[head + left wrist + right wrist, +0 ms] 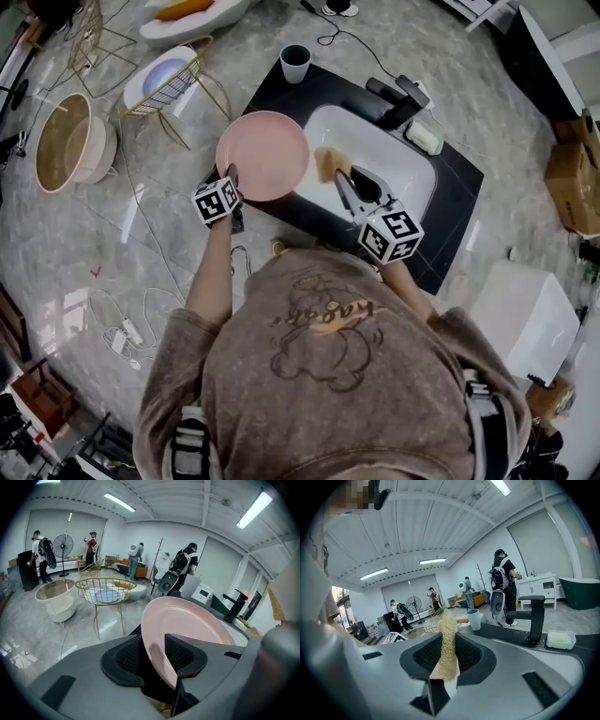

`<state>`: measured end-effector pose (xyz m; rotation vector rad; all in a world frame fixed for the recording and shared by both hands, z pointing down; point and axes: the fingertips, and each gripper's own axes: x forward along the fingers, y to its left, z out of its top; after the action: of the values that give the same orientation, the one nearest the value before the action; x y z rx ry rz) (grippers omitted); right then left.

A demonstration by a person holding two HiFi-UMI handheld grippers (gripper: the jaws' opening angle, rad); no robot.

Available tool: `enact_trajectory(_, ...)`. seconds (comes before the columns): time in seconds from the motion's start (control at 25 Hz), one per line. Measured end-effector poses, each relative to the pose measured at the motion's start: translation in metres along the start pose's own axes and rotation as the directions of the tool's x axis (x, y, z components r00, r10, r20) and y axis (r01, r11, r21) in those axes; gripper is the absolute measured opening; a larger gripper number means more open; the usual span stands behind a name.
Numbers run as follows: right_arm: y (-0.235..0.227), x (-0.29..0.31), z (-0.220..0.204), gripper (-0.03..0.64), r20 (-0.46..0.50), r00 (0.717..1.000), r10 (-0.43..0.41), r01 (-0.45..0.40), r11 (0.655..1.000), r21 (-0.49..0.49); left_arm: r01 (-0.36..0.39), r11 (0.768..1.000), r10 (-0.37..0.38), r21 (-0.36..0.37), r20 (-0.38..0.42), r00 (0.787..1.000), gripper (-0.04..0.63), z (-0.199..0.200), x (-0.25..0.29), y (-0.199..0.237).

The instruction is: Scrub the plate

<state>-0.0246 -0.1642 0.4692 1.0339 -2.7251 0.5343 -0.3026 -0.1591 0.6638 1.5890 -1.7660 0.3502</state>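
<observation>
A round pink plate (pixel 262 155) hangs tilted over the left end of the black counter (pixel 281 84), beside the white sink basin (pixel 398 164). My left gripper (pixel 232 180) is shut on its near rim. In the left gripper view the plate (pixel 187 625) stands on edge between the pads, at my left gripper (pixel 152 656). My right gripper (pixel 343 180) is over the basin, shut on a tan fibrous scrub sponge (pixel 330 161), which sits just right of the plate's edge, close to it. In the right gripper view the sponge (pixel 449 639) sticks up out of my right gripper (pixel 449 657).
A black faucet (pixel 398 98) and a soap dish (pixel 424 138) stand behind the basin, a teal cup (pixel 295 61) at the counter's far corner. Wire baskets (pixel 173 80), a round tub (pixel 66 141) and cables (pixel 131 328) are on the floor to the left. People stand in the background (pixel 183 569).
</observation>
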Motion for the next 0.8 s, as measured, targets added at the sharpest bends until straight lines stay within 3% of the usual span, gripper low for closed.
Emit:
enact_trajectory(0.32,-0.014,-0.005,-0.004,0.08,-0.004,1.0,-0.03,0.03,0.999,0.014,-0.021,1.0,0.021,0.002,-0.039,0.999,0.099,0.002,0.007,-0.001)
enact_trajectory(0.56,-0.019,-0.011,-0.005,0.08,-0.004,0.999,-0.039,0.039,0.999,0.021,0.022,0.995,-0.024,-0.098,-0.013,1.0,0.067,0.006,0.007,-0.002)
enact_trajectory(0.8,-0.022,-0.015,-0.006,0.08,-0.002,0.999,-0.042,0.042,0.999,0.015,0.093,0.976,-0.078,-0.196,0.084,0.993,0.03,0.032,-0.003,-0.016)
